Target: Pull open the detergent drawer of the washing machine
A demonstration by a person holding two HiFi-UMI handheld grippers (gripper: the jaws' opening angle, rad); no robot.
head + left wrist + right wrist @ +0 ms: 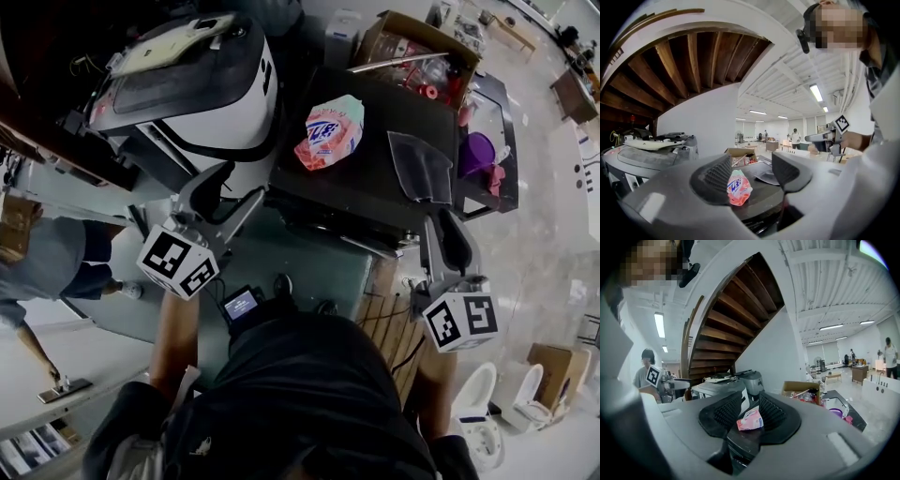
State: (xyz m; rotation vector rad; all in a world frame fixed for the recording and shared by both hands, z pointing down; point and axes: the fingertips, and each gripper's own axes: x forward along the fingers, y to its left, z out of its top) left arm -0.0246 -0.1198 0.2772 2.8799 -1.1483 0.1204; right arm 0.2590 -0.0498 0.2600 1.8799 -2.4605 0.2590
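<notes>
Just beyond left gripper (752, 169), pink pouch (738, 188), lettering unreadable

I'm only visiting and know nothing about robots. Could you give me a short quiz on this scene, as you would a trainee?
1. True or false: the left gripper and the right gripper both hold nothing.
2. The pink detergent bag lies on: A a chair; B the dark table; C a windowsill.
3. In the head view, on which side of the bag does the washing machine stand?
Key: 1 true; 2 B; 3 its left.
</notes>
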